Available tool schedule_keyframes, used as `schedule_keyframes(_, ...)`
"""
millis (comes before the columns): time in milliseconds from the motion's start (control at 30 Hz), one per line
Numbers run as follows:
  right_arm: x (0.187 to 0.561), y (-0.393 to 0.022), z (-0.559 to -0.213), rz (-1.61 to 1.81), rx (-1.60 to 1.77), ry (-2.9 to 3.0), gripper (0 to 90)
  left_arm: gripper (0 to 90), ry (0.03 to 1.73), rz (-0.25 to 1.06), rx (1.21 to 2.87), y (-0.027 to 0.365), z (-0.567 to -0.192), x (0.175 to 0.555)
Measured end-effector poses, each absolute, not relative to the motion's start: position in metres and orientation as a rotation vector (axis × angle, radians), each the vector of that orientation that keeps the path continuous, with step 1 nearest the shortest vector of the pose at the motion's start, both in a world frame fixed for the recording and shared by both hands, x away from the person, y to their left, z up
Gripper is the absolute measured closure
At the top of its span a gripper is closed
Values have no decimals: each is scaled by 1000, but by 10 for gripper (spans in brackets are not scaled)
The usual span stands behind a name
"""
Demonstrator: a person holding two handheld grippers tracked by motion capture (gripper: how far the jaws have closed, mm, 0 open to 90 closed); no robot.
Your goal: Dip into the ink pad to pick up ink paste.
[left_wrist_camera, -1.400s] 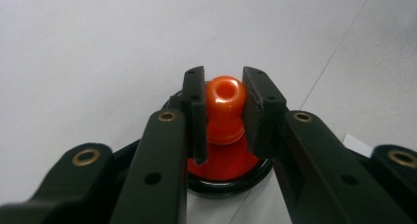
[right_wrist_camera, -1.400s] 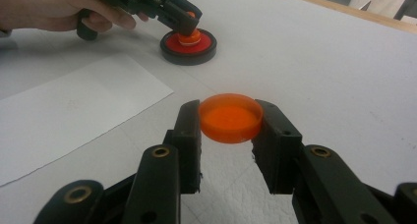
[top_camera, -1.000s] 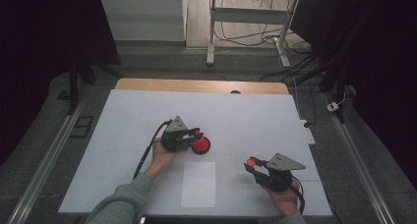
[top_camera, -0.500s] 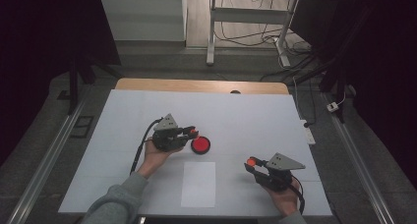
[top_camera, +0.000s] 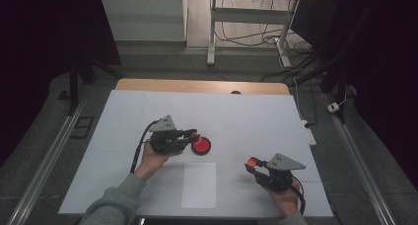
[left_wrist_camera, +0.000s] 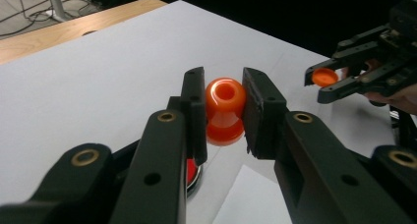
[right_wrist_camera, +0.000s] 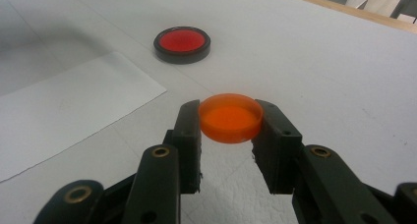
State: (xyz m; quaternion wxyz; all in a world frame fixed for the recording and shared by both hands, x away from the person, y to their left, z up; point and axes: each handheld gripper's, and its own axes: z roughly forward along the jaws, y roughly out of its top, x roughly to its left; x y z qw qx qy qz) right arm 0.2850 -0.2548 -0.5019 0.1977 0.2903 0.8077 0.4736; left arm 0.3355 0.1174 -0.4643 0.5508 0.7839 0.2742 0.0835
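Note:
My left gripper [left_wrist_camera: 223, 111] is shut on a small rounded orange piece [left_wrist_camera: 225, 98] with a hole in its end, held just above the white table. In the high view that gripper [top_camera: 193, 134] hovers beside a red disc in a black ring [top_camera: 201, 145], which lies flat on the table. My right gripper [right_wrist_camera: 227, 126] is shut on the rim of a flat orange cap [right_wrist_camera: 230, 117] held level over the table; in the high view the gripper [top_camera: 252, 162] is at the front right. The red disc [right_wrist_camera: 182, 41] lies beyond it.
A white sheet of paper [top_camera: 199, 185] lies near the front edge between my hands. The white table top [top_camera: 256, 116] ends in a wooden strip [top_camera: 197, 86] at the far side. Beyond it are table legs and cables on the floor.
My left gripper has lifted and drawn back to the left, away from the red disc, with the orange piece in it. The red disc stays put. The right gripper has not moved.

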Motion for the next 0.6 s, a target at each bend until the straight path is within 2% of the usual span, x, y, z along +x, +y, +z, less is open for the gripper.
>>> schedule_keyframes(600,286,-254,-503,1329,812,2262,642,728,635,154,1878,120,-462,332)
